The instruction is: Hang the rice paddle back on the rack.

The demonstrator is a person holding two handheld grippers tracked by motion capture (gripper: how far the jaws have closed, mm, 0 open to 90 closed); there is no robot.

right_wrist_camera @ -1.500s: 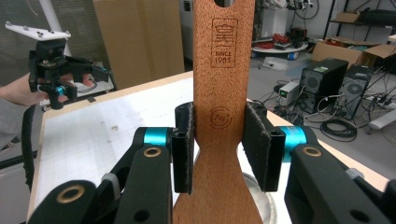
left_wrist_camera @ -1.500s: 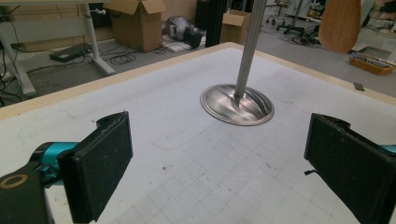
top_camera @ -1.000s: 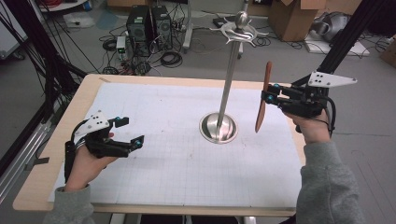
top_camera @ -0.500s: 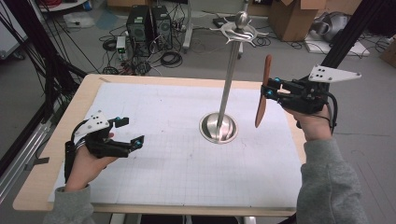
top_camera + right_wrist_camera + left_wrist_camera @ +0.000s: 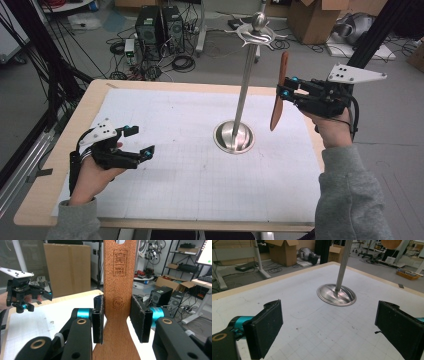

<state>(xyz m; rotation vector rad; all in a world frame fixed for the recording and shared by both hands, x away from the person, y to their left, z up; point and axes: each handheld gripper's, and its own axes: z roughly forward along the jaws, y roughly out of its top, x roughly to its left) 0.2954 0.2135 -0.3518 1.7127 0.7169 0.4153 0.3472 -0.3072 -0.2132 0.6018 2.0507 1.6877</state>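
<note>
A wooden table (image 5: 60, 150) carries a white grid mat (image 5: 190, 165) that covers most of its top. Near the middle of the mat, a little toward the right, stands a metal stand (image 5: 243, 100): a round, shiny base (image 5: 336, 294) flat on the mat, a thin upright pole, and curved hooks with a ball at the top. The right gripper (image 5: 285, 90) is held in the air above the table's right edge, to the right of the pole and apart from it, with the person's grey sleeve (image 5: 350, 200) coming in below. Its jaws are closed on the narrow handle of a wooden spatula (image 5: 278, 95), which hangs nearly upright, tilted slightly, its wider blade pointing down above the mat and its handle end up. In the right gripper view the two pads (image 5: 98, 318) press the handle's two edges, and a burned-in stamp shows on the wood above them. The left gripper (image 5: 140, 142) sits low over the mat's left part, well apart from the stand, its jaws spread wide with nothing between them; in the left gripper view they frame the bare mat and the base beyond.
</note>
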